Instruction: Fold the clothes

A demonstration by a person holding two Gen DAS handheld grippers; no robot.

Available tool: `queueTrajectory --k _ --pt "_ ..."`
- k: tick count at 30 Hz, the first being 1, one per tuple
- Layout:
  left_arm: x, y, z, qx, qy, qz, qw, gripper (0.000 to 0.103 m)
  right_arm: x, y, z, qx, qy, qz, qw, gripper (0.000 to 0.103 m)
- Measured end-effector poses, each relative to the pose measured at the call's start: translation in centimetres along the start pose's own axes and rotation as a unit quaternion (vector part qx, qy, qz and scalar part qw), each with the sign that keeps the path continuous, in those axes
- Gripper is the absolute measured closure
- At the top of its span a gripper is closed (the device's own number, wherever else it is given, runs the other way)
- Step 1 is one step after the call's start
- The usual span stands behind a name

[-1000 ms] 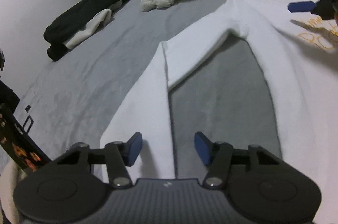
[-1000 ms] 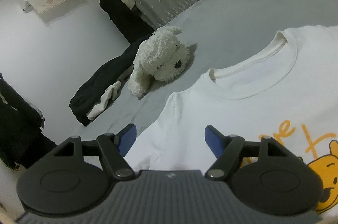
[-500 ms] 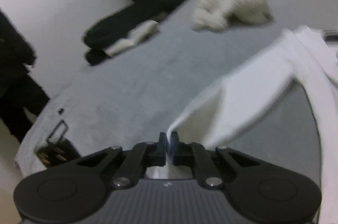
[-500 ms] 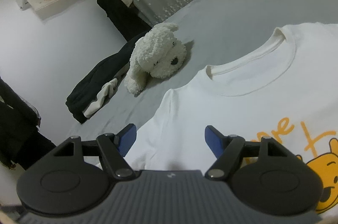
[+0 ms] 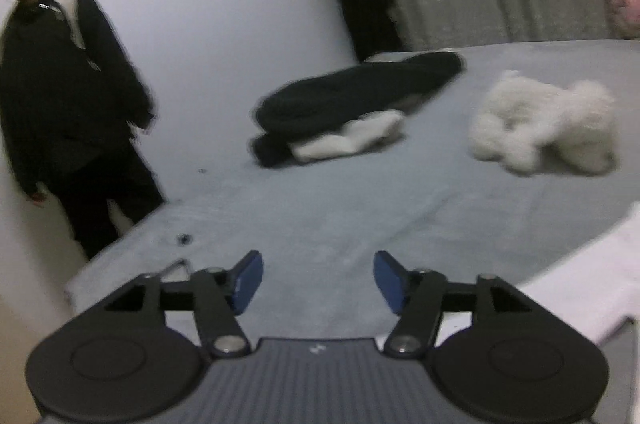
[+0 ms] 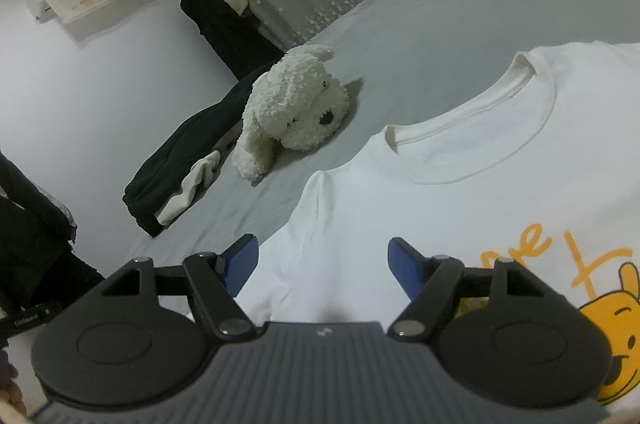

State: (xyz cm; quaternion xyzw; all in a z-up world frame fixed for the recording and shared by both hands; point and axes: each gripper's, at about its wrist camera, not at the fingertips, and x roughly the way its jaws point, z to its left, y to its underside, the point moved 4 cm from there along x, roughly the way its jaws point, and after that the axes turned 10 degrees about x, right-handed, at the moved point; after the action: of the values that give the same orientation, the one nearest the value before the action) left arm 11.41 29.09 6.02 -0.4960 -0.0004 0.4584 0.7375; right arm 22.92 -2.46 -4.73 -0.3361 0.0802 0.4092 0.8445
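white and soft, the t-shirt point(image 6: 460, 199) lies flat on the grey bed point(image 6: 440, 15), front side up, with a yellow bear and orange letters printed on it. it looks like thin, floppy cloth with a round ribbed neck. this seems to be an early step of the folding: the body of the shirt is not folded yet.

the left gripper point(image 5: 318, 278) is opening its jaws, and nothing is between them; only bare grey sheet shows there, with a bit of the shirt at the right edge. the right gripper point(image 6: 322, 266) hangs over the shoulder of the shirt with its jaws wide and empty.

next, i think a gripper needs to pinch an edge of the shirt and carry it across.

a fluffy white toy dog point(image 6: 296, 111) and a pile of dark clothes point(image 5: 356, 99) lie well apart from the shirt. a person in dark clothes point(image 5: 60, 95) stands by the wall.
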Motion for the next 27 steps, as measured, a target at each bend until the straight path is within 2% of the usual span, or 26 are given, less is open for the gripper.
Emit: queueTrajectory --k 7,13,19,21,27 --pt "-1.1 3.6 -6.0 0.026 0.094 0.0 0.9953 0.035 0.2 0.2 0.0 -0.004 0.005 0.003 1.0 0.028" --pt "-2.0 5.8 -9.9 0.026 0.149 0.0 0.9885 0.031 0.5 0.3 -0.2 -0.012 0.019 0.003 1.0 0.028" --pt "-2.9 6.8 -12.5 -0.021 0.231 0.044 0.9717 0.027 1.3 1.0 0.1 -0.043 0.048 0.005 0.998 0.028" --pt "-3.9 6.9 -13.2 -0.007 0.244 0.037 0.969 0.025 1.3 1.1 0.3 -0.057 0.057 0.001 0.997 0.028" --pt "-6.7 7.5 -13.2 0.03 0.249 0.0 0.9679 0.019 1.0 1.1 0.7 -0.079 0.084 -0.015 0.993 0.026"
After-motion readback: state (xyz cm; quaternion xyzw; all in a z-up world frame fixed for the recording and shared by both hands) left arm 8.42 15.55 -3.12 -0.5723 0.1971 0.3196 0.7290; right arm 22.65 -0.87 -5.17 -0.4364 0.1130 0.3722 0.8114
